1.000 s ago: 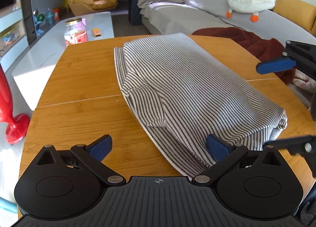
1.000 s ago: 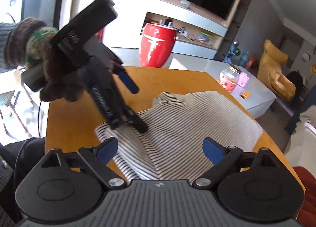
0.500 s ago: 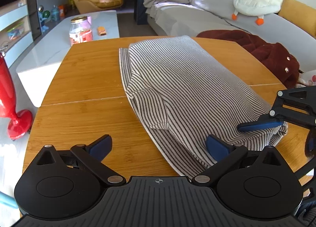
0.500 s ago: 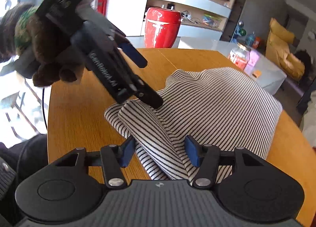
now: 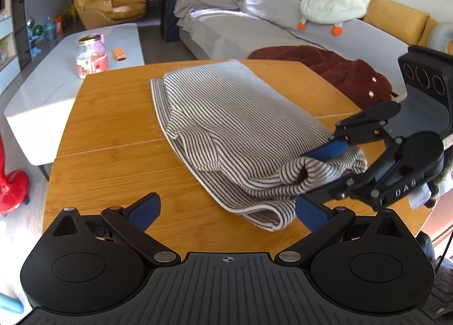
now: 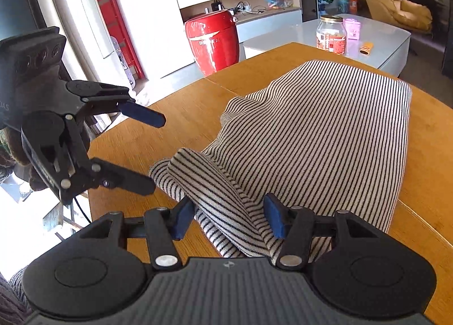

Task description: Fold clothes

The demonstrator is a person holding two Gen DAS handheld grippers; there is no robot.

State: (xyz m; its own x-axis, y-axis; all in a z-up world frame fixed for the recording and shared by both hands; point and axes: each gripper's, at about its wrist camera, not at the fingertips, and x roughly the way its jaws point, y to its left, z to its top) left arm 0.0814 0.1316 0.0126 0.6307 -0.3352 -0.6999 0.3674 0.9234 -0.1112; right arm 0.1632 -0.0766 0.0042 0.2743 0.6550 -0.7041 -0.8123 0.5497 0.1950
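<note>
The striped garment (image 5: pixel 235 126) lies partly folded along the middle of the wooden counter (image 5: pixel 113 115), its bunched end near the counter's near edge. The right tool (image 6: pixel 228 218) has a thick roll of that end between its blue pads, which press the cloth on both sides, so it is pinching the garment. The left tool (image 5: pixel 226 211) is spread wide with nothing between its pads, poised just beside the same end. The step in hand looks like gathering the near end for another fold. Next, the left tool probably needs to close on the neighbouring corner so both can carry the end toward the far edge
</note>
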